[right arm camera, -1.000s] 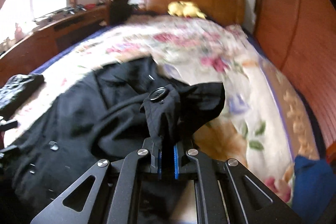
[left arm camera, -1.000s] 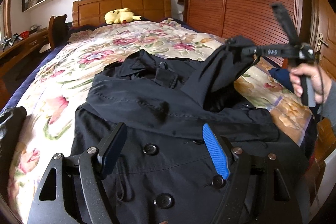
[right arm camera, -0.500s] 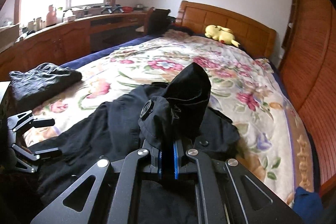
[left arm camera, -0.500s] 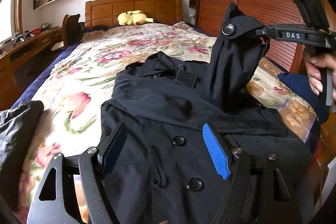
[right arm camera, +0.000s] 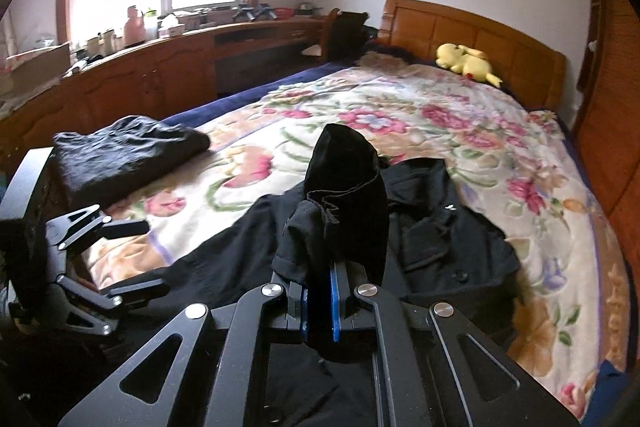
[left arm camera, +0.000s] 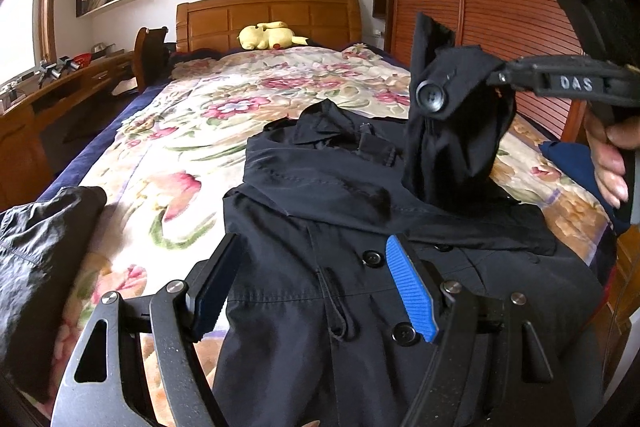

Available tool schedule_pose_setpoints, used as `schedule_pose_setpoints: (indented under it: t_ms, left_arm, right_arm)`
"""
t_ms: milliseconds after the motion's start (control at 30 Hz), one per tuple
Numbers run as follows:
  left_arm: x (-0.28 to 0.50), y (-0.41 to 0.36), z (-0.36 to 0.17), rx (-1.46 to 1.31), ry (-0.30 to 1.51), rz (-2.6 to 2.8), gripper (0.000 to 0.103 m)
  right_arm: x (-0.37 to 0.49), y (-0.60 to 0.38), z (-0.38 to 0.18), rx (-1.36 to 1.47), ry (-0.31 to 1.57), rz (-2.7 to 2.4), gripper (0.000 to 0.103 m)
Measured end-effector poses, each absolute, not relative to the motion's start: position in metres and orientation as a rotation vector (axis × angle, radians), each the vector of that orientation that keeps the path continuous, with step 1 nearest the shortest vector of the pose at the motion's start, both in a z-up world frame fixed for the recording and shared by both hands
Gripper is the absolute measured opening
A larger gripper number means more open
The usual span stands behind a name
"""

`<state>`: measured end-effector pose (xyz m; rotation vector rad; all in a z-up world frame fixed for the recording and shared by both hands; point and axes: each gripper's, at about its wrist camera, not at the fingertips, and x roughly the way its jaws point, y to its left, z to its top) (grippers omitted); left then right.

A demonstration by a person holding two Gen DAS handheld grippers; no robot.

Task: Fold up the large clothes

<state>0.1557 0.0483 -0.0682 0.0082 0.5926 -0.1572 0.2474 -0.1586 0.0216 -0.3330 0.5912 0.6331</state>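
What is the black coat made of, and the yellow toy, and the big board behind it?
Black coat: probably smooth woven cloth, matte with stitched seams. Yellow toy: likely soft plush; it looks fuzzy. Headboard: seemingly polished wood, orange-brown panels with slight shine.

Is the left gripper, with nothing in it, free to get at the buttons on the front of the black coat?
Probably yes. The left gripper hangs with jaws apart just above the coat, and nothing lies over the buttons; the right gripper lifts the sleeve off to one side.
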Motion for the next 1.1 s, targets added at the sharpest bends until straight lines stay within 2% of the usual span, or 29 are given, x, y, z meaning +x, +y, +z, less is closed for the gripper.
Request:
schedule_pose_setpoints:
  t_ms: [100, 267, 367, 433, 533, 900, 1100]
  left_arm:
    - [0.157, 0.05, -0.068, 0.004, 0.591, -0.152, 0.075]
    - [0.156, 0.052, -0.068, 0.006, 0.588, -0.154, 0.075]
    - [0.155, 0.055, -0.067, 0.006, 0.584, -0.15, 0.075]
    - [0.155, 0.055, -0.067, 0.003, 0.581, -0.148, 0.075]
    - [0.154, 0.058, -0.066, -0.004, 0.573, -0.14, 0.075]
    - [0.154, 0.065, -0.065, -0.022, 0.568, -0.127, 0.075]
    - [0.155, 0.065, -0.066, -0.014, 0.574, -0.124, 0.075]
  right_arm:
    - [0.247, -0.158, 0.023, -0.327, 0.612, 0.649, 0.009]
    - [0.239, -0.162, 0.03, -0.328, 0.641, 0.681, 0.018]
    - [0.237, -0.164, 0.029, -0.354, 0.659, 0.678, 0.033]
    - [0.237, -0.166, 0.028, -0.365, 0.673, 0.68, 0.049]
    - [0.24, -0.164, 0.022, -0.391, 0.714, 0.671, 0.056]
    - [0.251, -0.155, -0.009, -0.452, 0.843, 0.676, 0.06]
    - [0.269, -0.172, -0.006, -0.419, 0.801, 0.617, 0.06]
